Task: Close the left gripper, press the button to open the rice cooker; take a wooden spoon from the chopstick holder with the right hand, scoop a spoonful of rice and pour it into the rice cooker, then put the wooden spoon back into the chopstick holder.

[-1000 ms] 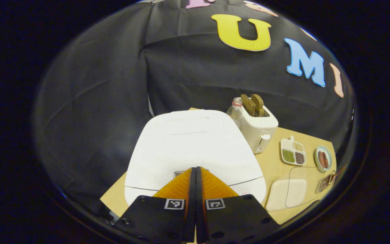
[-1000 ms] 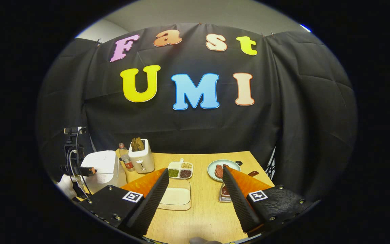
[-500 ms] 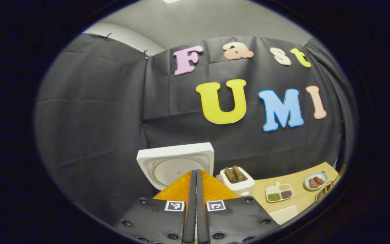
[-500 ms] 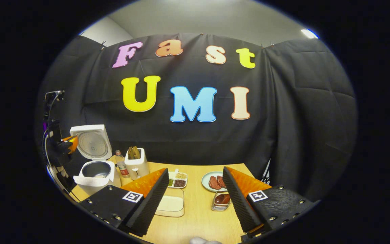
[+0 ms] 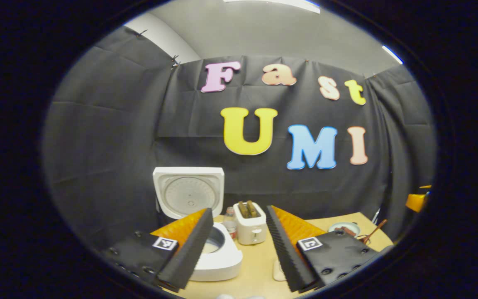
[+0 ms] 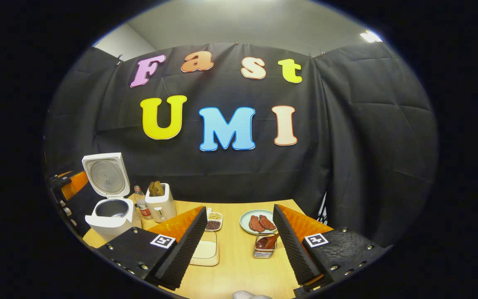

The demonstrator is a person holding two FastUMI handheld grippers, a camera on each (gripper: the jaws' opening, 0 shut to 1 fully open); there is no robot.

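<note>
With its lid standing upright and the inner pot exposed, the rice cooker (image 6: 110, 209) sits at the near left corner of the wooden table (image 6: 239, 265), and everything else can be placed from it. Just to its right stand a small bottle (image 6: 141, 205) and a white toaster (image 6: 161, 202) with two brown slices poking out. Farther right from the cooker, a divided dish of beans (image 6: 214, 220) lies behind a shallow container of rice (image 6: 205, 251). Beyond those, well apart from the cooker, the wire chopstick holder (image 6: 264, 248) holds the wooden spoon (image 6: 269, 241), bowl down and handle leaning right, with a plate of meat (image 6: 257, 221) behind it. The right gripper (image 6: 239, 245) hovers above the table's front edge, fingers spread wide with nothing between them. In the left gripper view, the left gripper (image 5: 239, 245) is likewise spread wide and empty, hanging in front of the cooker (image 5: 214, 253).
</note>
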